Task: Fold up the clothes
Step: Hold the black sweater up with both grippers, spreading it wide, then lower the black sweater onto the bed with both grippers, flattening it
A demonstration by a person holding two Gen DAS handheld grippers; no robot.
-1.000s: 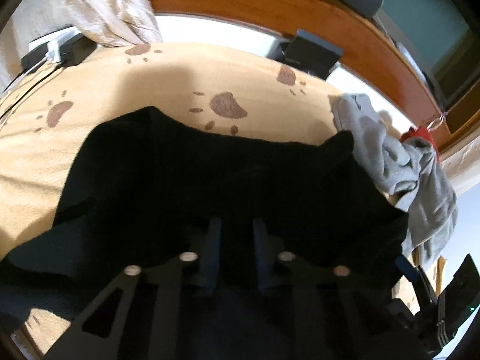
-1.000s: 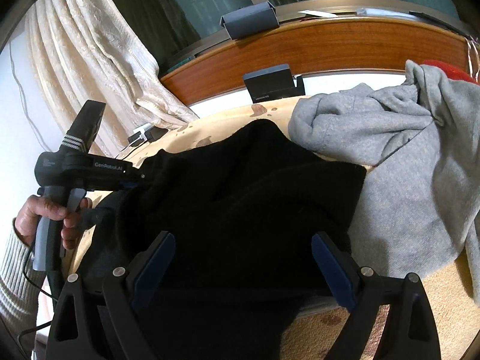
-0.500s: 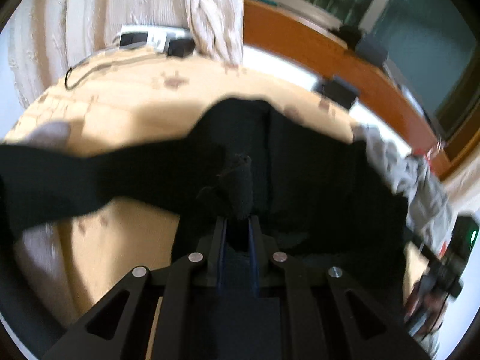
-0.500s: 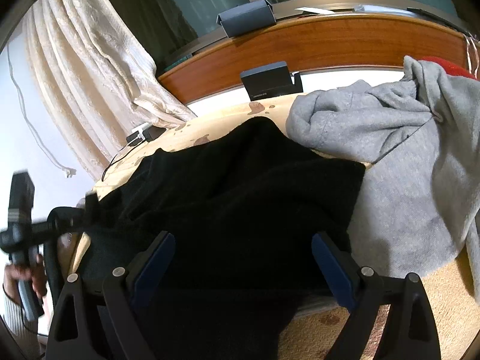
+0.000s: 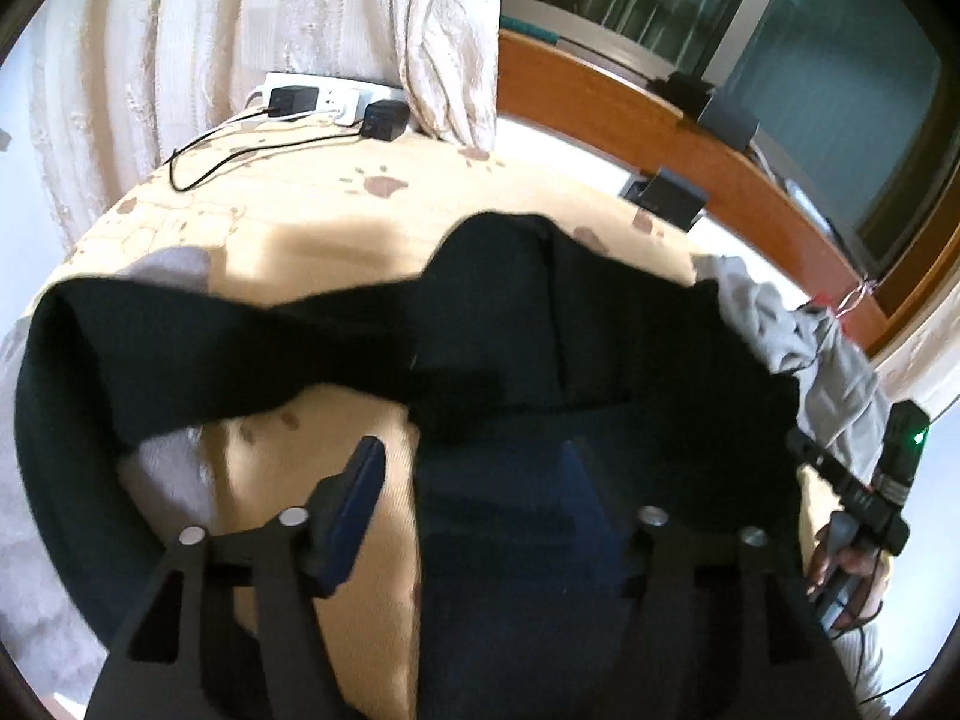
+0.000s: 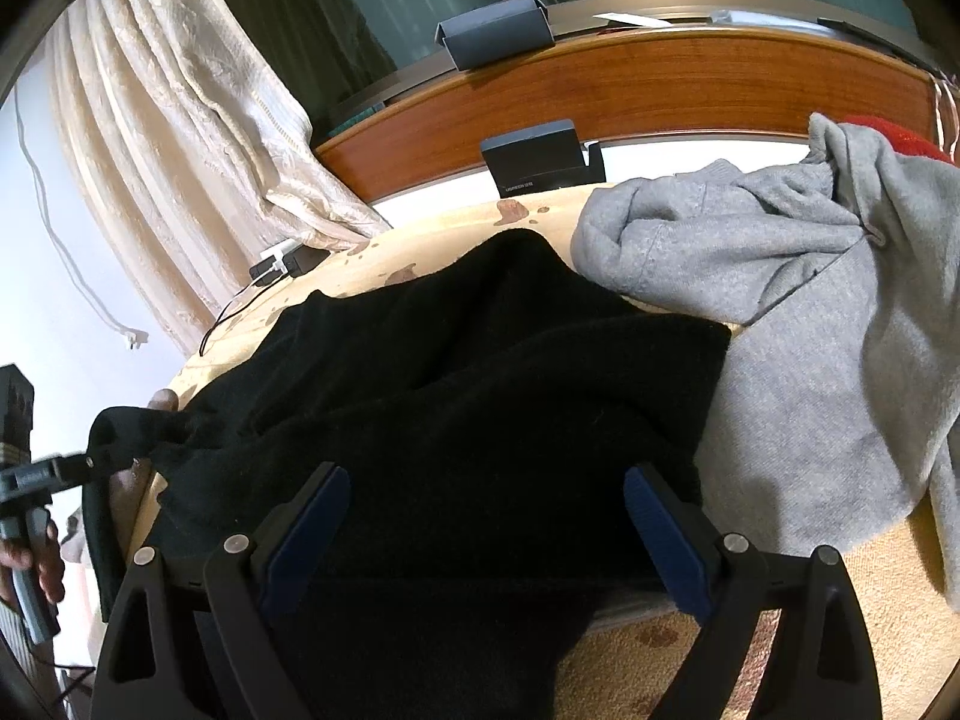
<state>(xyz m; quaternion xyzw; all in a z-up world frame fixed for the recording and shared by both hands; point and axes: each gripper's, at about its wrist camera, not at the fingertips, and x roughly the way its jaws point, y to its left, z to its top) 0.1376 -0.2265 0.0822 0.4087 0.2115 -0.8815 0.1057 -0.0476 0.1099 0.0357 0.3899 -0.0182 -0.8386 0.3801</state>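
A black sweater (image 5: 540, 324) lies on the tan paw-print bed cover (image 5: 336, 204); one sleeve (image 5: 180, 354) stretches out to the left and hangs over the bed edge. My left gripper (image 5: 474, 480) is open above the sweater's near left part, holding nothing. The sweater also fills the middle of the right wrist view (image 6: 480, 396). My right gripper (image 6: 486, 516) is open over the sweater's near edge, empty. The left gripper body (image 6: 24, 474) shows at the far left of that view, next to the sleeve end (image 6: 120, 432).
A grey hoodie (image 6: 810, 324) lies crumpled right of the sweater, with something red (image 6: 888, 132) behind it. A wooden headboard (image 6: 600, 90), dark boxes (image 6: 534, 159), a power strip with cables (image 5: 312, 99) and a cream curtain (image 5: 300, 30) stand at the back.
My left gripper pulled the sleeve out to the left, then opened and let it go; the sleeve now lies spread over the bed's left edge. The right gripper has stayed open and still.
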